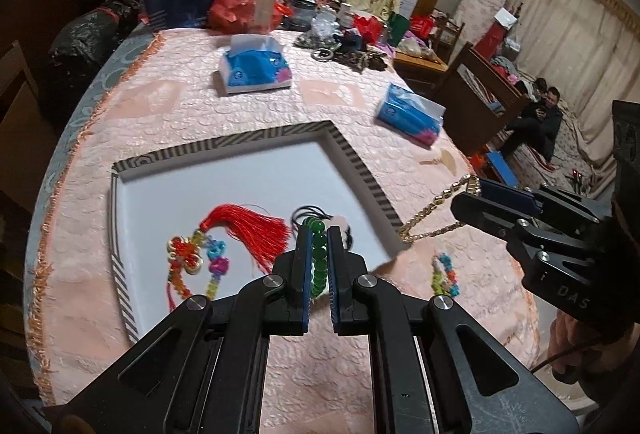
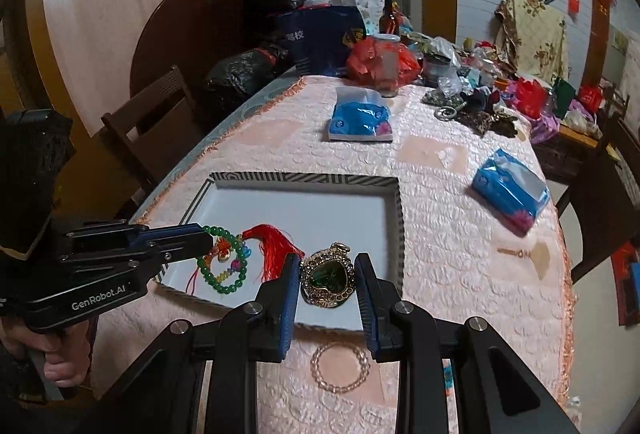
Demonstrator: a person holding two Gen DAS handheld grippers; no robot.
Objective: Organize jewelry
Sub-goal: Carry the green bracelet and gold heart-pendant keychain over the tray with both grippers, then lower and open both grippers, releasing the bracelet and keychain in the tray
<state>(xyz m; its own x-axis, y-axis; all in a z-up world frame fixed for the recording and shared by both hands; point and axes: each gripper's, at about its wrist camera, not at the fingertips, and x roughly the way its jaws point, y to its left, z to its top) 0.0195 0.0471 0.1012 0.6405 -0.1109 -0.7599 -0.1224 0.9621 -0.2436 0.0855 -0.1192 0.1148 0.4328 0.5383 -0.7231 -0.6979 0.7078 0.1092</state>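
Note:
My left gripper (image 1: 319, 234) is shut on a green bead bracelet (image 1: 320, 266) and holds it above the near part of a white tray with a striped rim (image 1: 240, 144). A red tassel knot ornament (image 1: 240, 230) and a black cord (image 1: 308, 212) lie in the tray. The right wrist view shows that gripper (image 2: 204, 238) with the green bracelet (image 2: 230, 289) dangling over the tray's (image 2: 304, 178) left corner. My right gripper (image 2: 327, 260) is shut on a gold heart pendant with a green stone (image 2: 328, 276). Its gold chain (image 1: 430, 208) hangs from the right gripper (image 1: 470, 196) beside the tray's right edge.
A clear bead bracelet (image 2: 313, 366) and a multicoloured bracelet (image 1: 437, 280) lie on the pink cloth near me. Two blue tissue packs (image 1: 256, 68) (image 1: 408, 118) sit beyond the tray. Bags, jars and trinkets crowd the far end (image 2: 460, 102). A wooden chair (image 2: 152, 122) stands at the left.

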